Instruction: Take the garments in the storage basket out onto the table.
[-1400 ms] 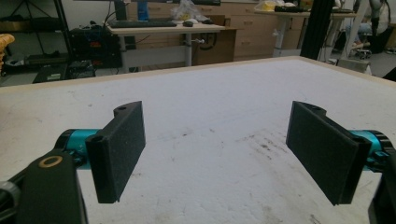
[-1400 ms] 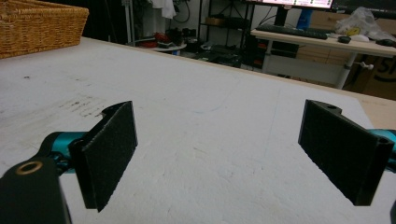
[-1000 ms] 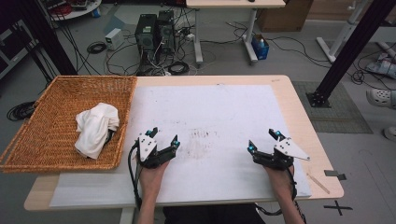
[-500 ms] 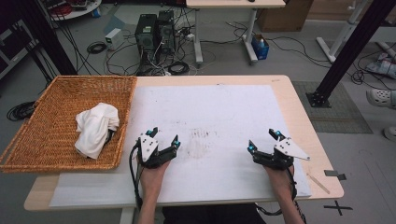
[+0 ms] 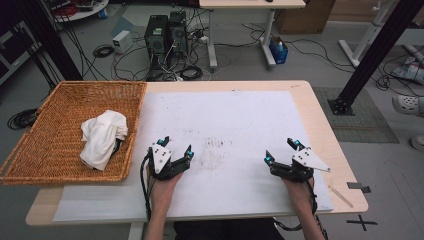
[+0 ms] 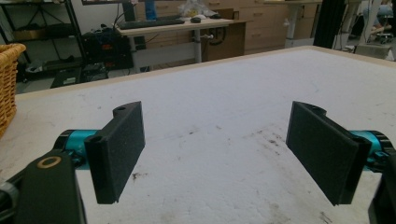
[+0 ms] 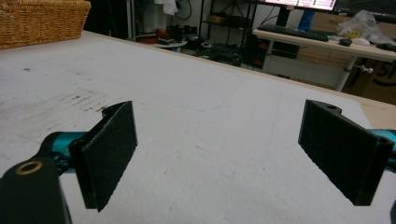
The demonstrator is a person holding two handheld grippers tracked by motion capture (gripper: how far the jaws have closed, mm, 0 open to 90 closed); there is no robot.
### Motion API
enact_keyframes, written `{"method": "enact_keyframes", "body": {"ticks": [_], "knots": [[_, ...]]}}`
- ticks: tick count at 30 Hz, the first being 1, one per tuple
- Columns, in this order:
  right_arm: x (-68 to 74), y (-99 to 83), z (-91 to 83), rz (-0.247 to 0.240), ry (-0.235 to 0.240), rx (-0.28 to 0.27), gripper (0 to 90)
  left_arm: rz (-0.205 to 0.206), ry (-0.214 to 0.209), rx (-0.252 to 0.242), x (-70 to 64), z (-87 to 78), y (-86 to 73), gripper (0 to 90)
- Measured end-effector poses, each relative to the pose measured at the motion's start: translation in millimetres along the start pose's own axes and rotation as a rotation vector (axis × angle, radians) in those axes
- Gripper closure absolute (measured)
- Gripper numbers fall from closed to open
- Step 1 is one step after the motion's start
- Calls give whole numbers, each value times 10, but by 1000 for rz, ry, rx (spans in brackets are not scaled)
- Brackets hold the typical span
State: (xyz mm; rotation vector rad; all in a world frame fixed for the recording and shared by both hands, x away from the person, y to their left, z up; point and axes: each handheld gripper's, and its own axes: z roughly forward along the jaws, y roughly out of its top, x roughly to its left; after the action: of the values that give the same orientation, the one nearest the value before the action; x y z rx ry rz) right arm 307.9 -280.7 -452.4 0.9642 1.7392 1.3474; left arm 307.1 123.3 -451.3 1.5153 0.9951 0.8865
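Both tools are seen resting low over the white sheet (image 5: pixel 225 125) on the table (image 5: pixel 320 120), nothing gripped. The left tool (image 5: pixel 175 148) is spread wide with bare sheet between its pads (image 6: pixel 119 154); the right tool (image 5: pixel 281 151) is likewise released, its pads (image 7: pixel 109 149) well apart over bare sheet.

The nearest thing to be handled — a crumpled white cloth (image 5: pixel 102 137) — lies inside the wicker basket (image 5: pixel 60 95), against the basket's near-right part, just inside its right wall. From the basket the left tool sits just beyond that right wall, on the sheet; the right tool is well apart, far across the sheet.

Key relation: the cloth lies to the left of the left tool and slightly farther from the person, with the basket wall between them (so a lift over the rim is judged necessary). The cloth's long axis runs roughly near-to-far along the basket wall. The left hand is clearly nearer — a left-hand reach is judged likely.
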Motion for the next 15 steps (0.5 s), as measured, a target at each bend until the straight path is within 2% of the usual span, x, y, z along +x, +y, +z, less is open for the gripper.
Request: {"method": "enact_keyframes", "body": {"ticks": [2, 4, 6, 8, 9, 10, 15], "knots": [[-2, 0, 1, -4, 1, -2, 113, -26, -5, 26, 10, -10, 24, 196], [-4, 0, 2, -8, 3, -4, 113, -64, -26, 22, 15, -30, 76, 196], [1, 0, 1, -7, 2, -2, 113, -67, -32, 14, 14, -40, 114, 196], [5, 0, 1, -7, 4, -2, 113, -50, -63, 22, 29, -71, 271, 196], [6, 0, 0, -9, 3, -1, 113, -50, -63, 22, 29, -71, 271, 196], [9, 0, -2, -8, 1, -1, 113, -48, -86, 17, 61, -112, 403, 195], [7, -1, -3, -10, 2, -4, 113, -57, -149, 36, 177, -234, 661, 195]]}}
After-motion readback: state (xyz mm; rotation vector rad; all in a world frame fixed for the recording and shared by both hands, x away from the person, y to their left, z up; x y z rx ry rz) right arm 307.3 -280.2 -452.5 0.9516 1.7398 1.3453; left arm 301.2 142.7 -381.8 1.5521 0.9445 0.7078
